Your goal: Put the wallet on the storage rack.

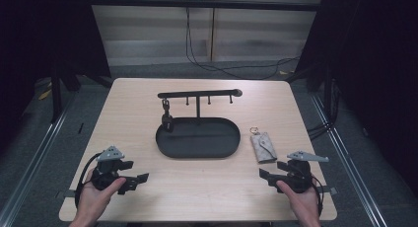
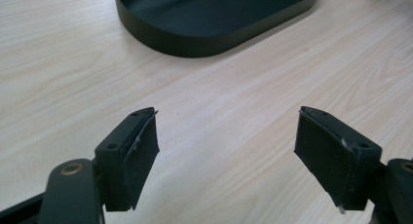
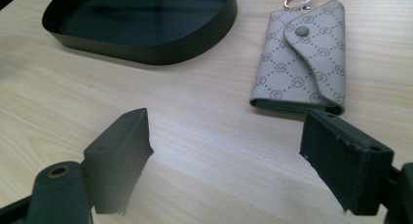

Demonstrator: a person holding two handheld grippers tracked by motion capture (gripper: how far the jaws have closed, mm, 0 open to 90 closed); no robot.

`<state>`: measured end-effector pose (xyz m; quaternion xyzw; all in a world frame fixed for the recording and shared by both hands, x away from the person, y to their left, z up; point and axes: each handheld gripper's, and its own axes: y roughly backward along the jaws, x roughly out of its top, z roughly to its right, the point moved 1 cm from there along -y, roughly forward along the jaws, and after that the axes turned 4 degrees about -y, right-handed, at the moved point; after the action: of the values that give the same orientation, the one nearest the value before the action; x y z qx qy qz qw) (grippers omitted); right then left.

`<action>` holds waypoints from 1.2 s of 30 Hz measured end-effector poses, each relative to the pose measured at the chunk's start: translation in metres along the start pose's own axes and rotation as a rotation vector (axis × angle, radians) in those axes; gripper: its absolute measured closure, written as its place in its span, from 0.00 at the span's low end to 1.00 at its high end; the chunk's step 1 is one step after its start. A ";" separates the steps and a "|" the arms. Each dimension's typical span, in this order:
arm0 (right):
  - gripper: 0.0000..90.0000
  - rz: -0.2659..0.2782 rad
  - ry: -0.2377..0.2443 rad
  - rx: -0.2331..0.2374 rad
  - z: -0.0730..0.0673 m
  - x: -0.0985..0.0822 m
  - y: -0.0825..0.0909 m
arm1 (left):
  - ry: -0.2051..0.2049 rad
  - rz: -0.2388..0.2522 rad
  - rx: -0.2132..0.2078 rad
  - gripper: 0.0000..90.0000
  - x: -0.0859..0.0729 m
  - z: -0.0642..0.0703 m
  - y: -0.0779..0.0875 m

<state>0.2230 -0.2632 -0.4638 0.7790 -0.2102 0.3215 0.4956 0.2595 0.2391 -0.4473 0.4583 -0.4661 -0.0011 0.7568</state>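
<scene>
A black oval tray (image 1: 209, 140) lies mid-table, with a post and a hook bar (image 1: 199, 94) rising from its back. A small dark item (image 1: 166, 119) hangs from the leftmost hook. A grey patterned key pouch (image 1: 262, 148) with a gold ring lies flat, just right of the tray. My left gripper (image 1: 138, 171) is near the front left edge, open and empty over bare wood (image 2: 227, 112). My right gripper (image 1: 272, 170) is at the front right, open. The pouch (image 3: 299, 63) lies just beyond its right jaw, apart from it.
The tray's wall (image 2: 204, 39) is ahead of the left jaws, and its near end (image 3: 160, 51) is ahead-left of the right jaws. Cables lie on the floor behind the table. Metal rails run along both sides. Dark curtains stand left and right.
</scene>
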 end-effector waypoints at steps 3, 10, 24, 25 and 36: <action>0.20 0.004 -0.005 -0.007 0.002 0.005 0.000 | 0.015 0.006 -0.015 0.26 -0.012 0.003 0.002; 0.25 -0.005 0.001 -0.016 0.001 0.020 -0.005 | 0.050 -0.018 -0.046 0.21 -0.031 0.004 0.006; 0.32 -0.040 -0.038 0.000 0.004 0.046 -0.019 | 0.007 -0.008 -0.037 0.23 -0.037 0.000 0.003; 0.32 -0.052 -0.042 -0.002 0.005 0.049 -0.020 | 0.005 -0.014 -0.045 0.23 -0.037 0.001 0.001; 0.30 -0.165 -0.003 -0.026 0.007 0.074 -0.033 | -0.002 -0.002 -0.068 0.24 -0.036 -0.001 0.004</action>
<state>0.2980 -0.2563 -0.4342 0.7877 -0.1501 0.2756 0.5301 0.2384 0.2577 -0.4704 0.4327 -0.4660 -0.0184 0.7715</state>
